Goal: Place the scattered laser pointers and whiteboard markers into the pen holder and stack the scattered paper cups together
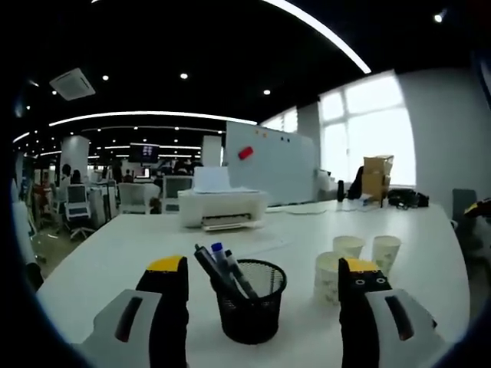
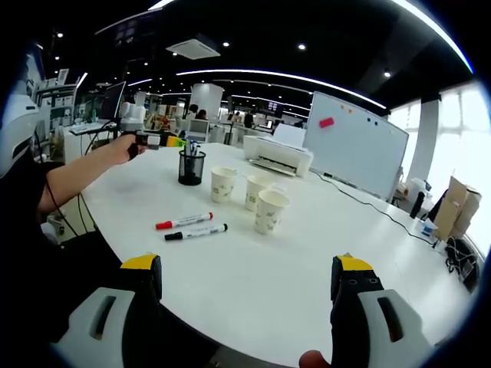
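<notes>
With both the left gripper and right gripper spread wide and empty, the red marker and black marker lying beside the cups look light, stiff and slick, best pinched mid-barrel.

On my worktop, two markers lie side by side, left of three cups; the pen holder stands behind them.

1. The counter is white.
2. The pen holder is black mesh.
3. One marker has a red cap, the other marker a black one.
4. The paper cups are pale with a faint print.
5. Both tools carry yellow tips on black jaws.
</notes>
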